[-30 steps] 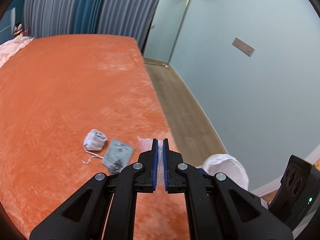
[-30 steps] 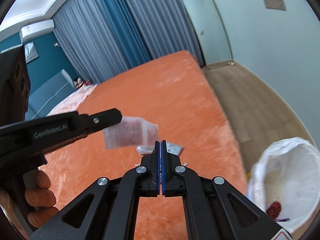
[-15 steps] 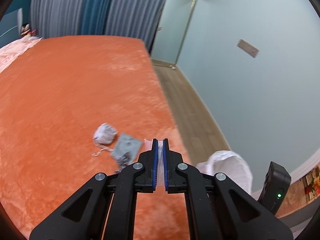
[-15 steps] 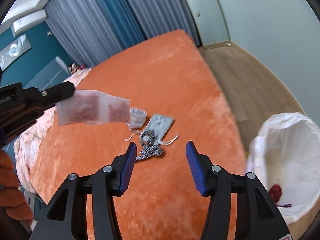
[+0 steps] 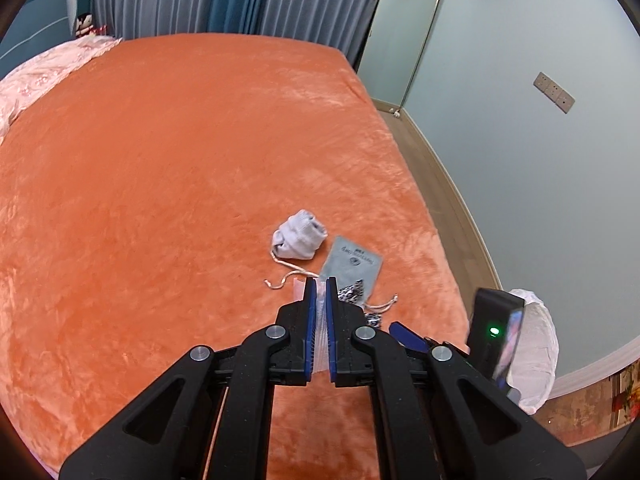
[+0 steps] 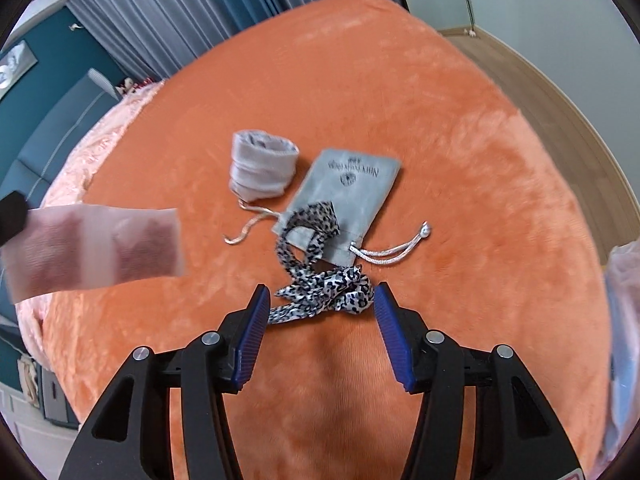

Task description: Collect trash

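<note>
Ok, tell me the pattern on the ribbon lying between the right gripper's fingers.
Leopard print: black spots on white and grey ribbon, clearest in the right wrist view.

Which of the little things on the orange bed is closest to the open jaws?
The spotted ribbon. It lies right by the right gripper and its open jaws, while the grey pouch and the rolled-up sock sit farther back.

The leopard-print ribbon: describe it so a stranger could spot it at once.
On the orange plush bedspread, find the flat grey drawstring pouch. The crumpled black-and-white leopard-print ribbon trails from it toward the camera. It is the only patterned item; the rolled grey fabric bundle nearby is plain.
</note>
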`<state>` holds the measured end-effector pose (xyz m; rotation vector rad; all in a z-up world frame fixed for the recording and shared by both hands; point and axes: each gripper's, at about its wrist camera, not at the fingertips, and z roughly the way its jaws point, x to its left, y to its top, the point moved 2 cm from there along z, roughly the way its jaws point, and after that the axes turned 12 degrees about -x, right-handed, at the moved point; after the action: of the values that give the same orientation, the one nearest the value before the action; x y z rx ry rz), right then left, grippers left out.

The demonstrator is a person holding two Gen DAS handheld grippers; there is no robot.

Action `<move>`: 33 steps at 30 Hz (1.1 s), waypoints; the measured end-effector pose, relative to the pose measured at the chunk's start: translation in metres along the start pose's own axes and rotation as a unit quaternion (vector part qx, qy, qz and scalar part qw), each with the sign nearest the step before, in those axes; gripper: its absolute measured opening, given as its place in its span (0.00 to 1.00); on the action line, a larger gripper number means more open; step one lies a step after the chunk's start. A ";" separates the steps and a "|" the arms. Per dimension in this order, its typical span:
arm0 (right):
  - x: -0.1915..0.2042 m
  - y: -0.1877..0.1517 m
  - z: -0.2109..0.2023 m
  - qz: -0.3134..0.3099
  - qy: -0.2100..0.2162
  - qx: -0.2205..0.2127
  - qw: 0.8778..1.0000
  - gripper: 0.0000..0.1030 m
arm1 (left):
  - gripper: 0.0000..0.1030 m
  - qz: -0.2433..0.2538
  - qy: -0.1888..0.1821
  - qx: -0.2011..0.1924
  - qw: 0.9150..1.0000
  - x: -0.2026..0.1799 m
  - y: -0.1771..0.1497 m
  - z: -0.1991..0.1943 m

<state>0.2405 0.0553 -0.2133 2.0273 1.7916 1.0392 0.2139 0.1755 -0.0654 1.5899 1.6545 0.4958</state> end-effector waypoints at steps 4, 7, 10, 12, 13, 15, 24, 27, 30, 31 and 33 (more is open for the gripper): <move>-0.001 -0.008 0.018 -0.001 -0.005 0.024 1.000 0.11 | 0.04 -0.004 0.000 0.007 1.000 0.006 -0.004 0.007; 0.001 -0.008 0.005 -0.003 0.000 0.013 1.000 0.08 | 0.04 -0.003 -0.002 0.009 1.000 0.004 -0.004 0.009; 0.003 0.004 -0.030 -0.006 0.011 -0.022 1.000 0.08 | 0.04 0.000 -0.006 0.008 1.000 -0.007 -0.003 0.006; 0.000 0.015 -0.058 0.000 0.018 -0.048 0.999 0.08 | 0.04 0.002 -0.012 0.005 1.000 -0.016 -0.002 0.002; -0.002 0.020 -0.072 0.004 0.020 -0.061 0.998 0.08 | 0.04 0.005 -0.016 0.001 1.000 -0.023 -0.001 -0.001; -0.009 0.031 -0.103 0.010 0.018 -0.089 0.996 0.08 | 0.04 0.011 -0.024 -0.004 1.000 -0.037 0.000 -0.008; -0.070 0.052 -0.229 0.039 -0.029 -0.193 0.980 0.08 | 0.04 0.045 -0.093 -0.030 0.994 -0.128 0.004 -0.048; -0.097 0.050 -0.262 0.057 -0.048 -0.217 0.973 0.08 | 0.04 0.058 -0.127 -0.029 0.990 -0.165 0.001 -0.058; -0.126 0.045 -0.291 0.075 -0.069 -0.234 0.967 0.08 | 0.04 0.079 -0.158 -0.028 0.984 -0.205 -0.004 -0.065; -0.134 0.043 -0.299 0.081 -0.076 -0.238 0.965 0.08 | 0.04 0.087 -0.167 -0.027 0.982 -0.216 -0.006 -0.067; -0.152 0.037 -0.315 0.095 -0.088 -0.247 0.960 0.08 | 0.04 0.102 -0.185 -0.025 0.977 -0.243 -0.010 -0.070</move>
<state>0.0671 -0.1797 -0.0179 1.9203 1.1241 1.1723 0.1355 -0.0437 0.0340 1.7061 1.2003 0.3165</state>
